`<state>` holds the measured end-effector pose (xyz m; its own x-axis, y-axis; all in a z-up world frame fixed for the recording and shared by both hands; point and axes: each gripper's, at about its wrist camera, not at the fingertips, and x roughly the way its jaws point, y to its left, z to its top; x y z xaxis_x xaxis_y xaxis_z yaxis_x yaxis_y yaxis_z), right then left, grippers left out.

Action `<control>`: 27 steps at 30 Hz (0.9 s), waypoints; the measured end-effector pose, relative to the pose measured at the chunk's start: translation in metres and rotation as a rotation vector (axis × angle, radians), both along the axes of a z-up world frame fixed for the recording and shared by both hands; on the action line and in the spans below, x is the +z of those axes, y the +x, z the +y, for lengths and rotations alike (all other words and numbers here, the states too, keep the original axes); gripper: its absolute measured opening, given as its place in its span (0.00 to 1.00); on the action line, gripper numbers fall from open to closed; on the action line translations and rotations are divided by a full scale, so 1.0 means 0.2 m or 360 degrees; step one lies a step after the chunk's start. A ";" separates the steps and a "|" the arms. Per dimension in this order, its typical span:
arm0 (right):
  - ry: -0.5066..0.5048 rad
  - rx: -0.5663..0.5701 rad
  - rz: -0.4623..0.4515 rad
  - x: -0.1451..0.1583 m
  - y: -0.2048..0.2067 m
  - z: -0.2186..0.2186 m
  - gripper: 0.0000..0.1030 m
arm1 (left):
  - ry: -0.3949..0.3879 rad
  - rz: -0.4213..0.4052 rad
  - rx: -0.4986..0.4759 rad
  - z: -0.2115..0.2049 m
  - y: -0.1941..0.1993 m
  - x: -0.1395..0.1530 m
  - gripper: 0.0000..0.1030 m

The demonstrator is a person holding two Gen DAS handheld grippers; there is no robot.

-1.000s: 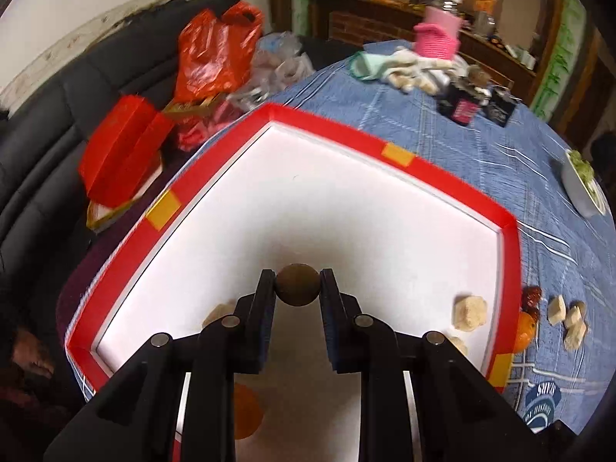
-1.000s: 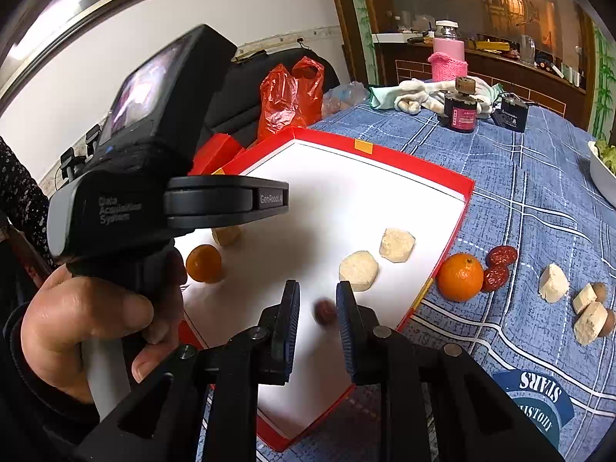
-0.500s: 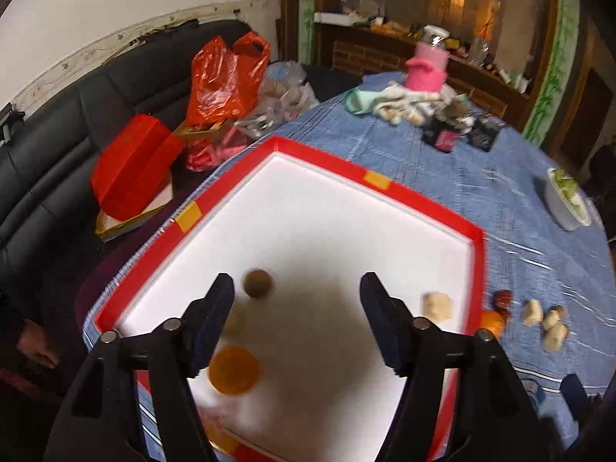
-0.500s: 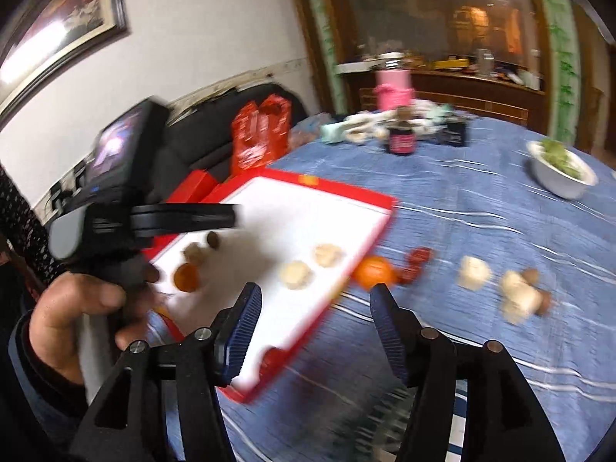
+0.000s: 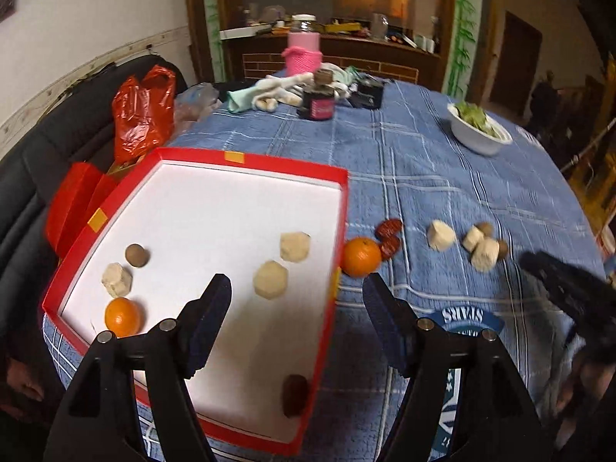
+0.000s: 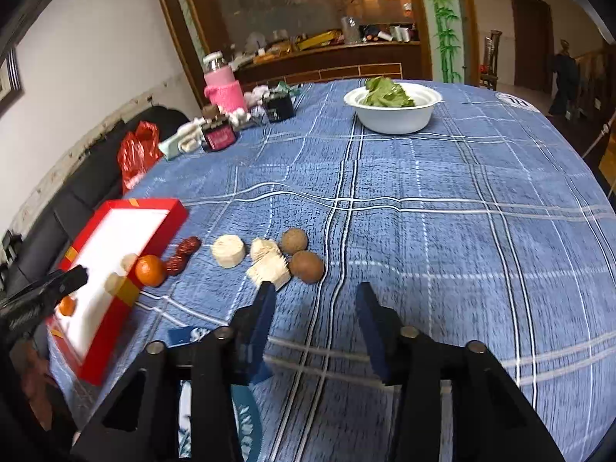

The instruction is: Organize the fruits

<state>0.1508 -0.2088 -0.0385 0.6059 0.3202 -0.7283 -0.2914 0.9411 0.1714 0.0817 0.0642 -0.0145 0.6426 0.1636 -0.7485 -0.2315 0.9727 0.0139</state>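
- Both grippers are empty: the left gripper (image 5: pixel 296 308) stands wide, hanging over the near right part of the red-rimmed tray (image 5: pixel 342 208) with nothing between its pads, which suits a hand that has let go and is free to fetch again.
- Right gripper (image 6: pixel 313 310) is open to a middling gap after its jaws have just been closing; nothing sits between them, and it points at the loose fruit on the blue checked table (image 6: pixel 442 200), probably narrowing towards the size of the next piece.
- Already inside the tray, by its left rim: a tangerine (image 5: pixel 122 316), a pale peeled chunk (image 5: pixel 116 279) and a round brown fruit (image 5: pixel 136 255), grouped close as if that side is being filled first.
- Two more pale chunks (image 5: pixel 270 279) lie mid-tray, and a dark red date (image 5: pixel 294 394) rests near the tray's near right corner.
- Still outside, just beside the tray's right rim: an orange (image 6: pixel 150 270) touching two red dates (image 6: pixel 183 254), then three pale chunks (image 6: pixel 228 251) and two brown round fruits (image 6: pixel 306 265) in a loose row, just beyond the right gripper's fingertips.
- My judgement: roughly half the sorting remains, and the nearest brown fruit or cut chunk looks like the next pick.
- A bowl of greens (image 6: pixel 392 115) stands well apart, towards the table's far edge.
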 end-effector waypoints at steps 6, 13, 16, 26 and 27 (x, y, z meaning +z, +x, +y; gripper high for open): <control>-0.0144 0.0115 0.0051 -0.10 0.08 0.10 0.34 | -0.0031 0.0012 -0.0011 0.00 0.01 -0.01 0.69; -0.0168 0.0178 0.0073 -0.09 0.16 0.13 0.27 | -0.0037 0.0026 -0.0129 -0.11 0.03 -0.03 0.69; -0.0115 0.0278 0.0119 -0.09 0.17 0.13 0.27 | -0.0047 0.0029 -0.0182 -0.14 0.04 -0.03 0.69; -0.0137 0.0307 0.0088 -0.14 0.17 0.15 0.24 | -0.0050 -0.0002 -0.0253 -0.23 0.10 -0.02 0.69; -0.0121 0.0296 0.0081 -0.13 0.16 0.14 0.24 | -0.0054 -0.0001 -0.0277 -0.26 0.11 -0.02 0.69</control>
